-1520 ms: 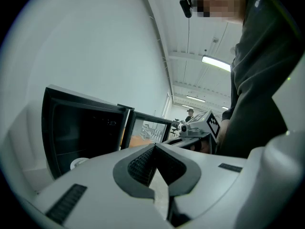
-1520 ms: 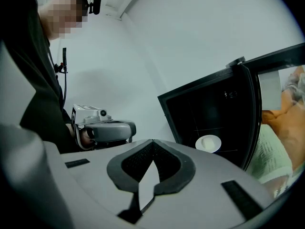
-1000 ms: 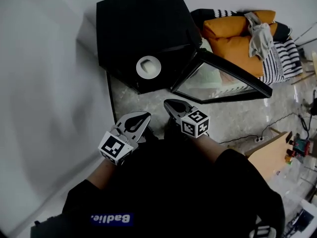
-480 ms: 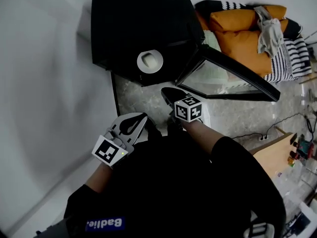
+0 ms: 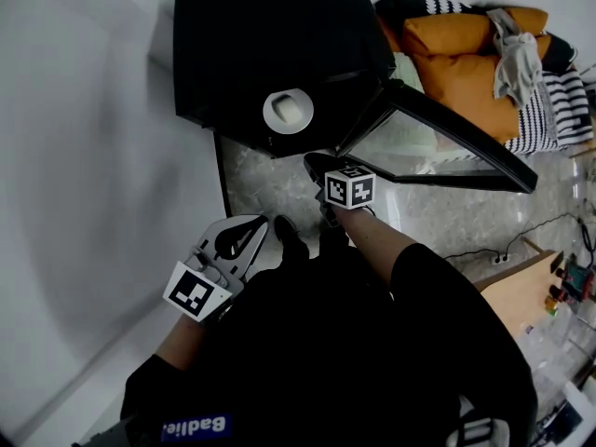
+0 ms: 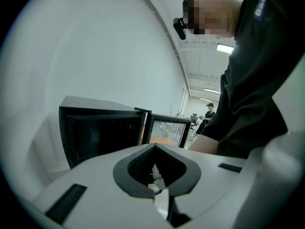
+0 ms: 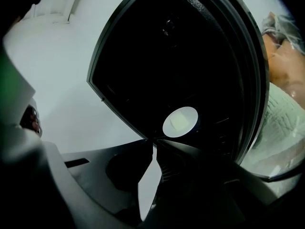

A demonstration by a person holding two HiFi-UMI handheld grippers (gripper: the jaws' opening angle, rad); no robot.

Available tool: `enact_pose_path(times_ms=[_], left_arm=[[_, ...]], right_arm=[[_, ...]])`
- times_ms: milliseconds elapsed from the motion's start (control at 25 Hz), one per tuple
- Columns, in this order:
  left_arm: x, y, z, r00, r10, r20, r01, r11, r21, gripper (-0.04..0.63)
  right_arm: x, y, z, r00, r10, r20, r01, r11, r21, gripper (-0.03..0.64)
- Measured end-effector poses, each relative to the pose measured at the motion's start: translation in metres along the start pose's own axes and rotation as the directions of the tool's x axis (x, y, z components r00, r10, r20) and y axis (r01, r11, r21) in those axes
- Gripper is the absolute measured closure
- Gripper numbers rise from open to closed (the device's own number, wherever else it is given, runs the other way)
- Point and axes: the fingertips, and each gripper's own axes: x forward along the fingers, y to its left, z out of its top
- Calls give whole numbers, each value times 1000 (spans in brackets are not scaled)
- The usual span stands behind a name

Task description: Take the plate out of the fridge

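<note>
A small black fridge (image 5: 261,35) stands against the wall with its glass door (image 5: 447,142) swung open to the right. A white round plate (image 5: 289,110) lies inside on a low level, with something pale on it. My right gripper (image 5: 315,162) is shut and empty, its tips just short of the fridge opening and pointing at the plate. In the right gripper view the plate (image 7: 180,121) shows just beyond the shut tips of the right gripper (image 7: 153,142), in the dark interior. My left gripper (image 5: 259,223) hangs back near my body, shut and empty, facing the fridge (image 6: 100,132).
A white wall runs along the left. Orange cushions (image 5: 466,54) with a grey cloth and striped fabric lie behind the open door. A cable (image 5: 521,240) crosses the marbled floor, and a wooden table corner (image 5: 517,282) sits at the right. A person (image 6: 209,113) stands far off.
My right gripper has moved forward toward the fridge opening and the plate. The left gripper has drifted back and to the left, nearer my body.
</note>
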Motion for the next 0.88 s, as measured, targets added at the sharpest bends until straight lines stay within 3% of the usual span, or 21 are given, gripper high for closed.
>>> enact_pose_path(times_ms=[440,880], left_arm=[[-2,6,2,1000,-12,2,12,1000,17,589],[-9,16,-7,1000,4,-13,-4,1000,9,589]], right_arm=[[31,-48,2,992,-121,41,110,970,217,534],[69,-76,3,982,-172,79,131,918,373,454]])
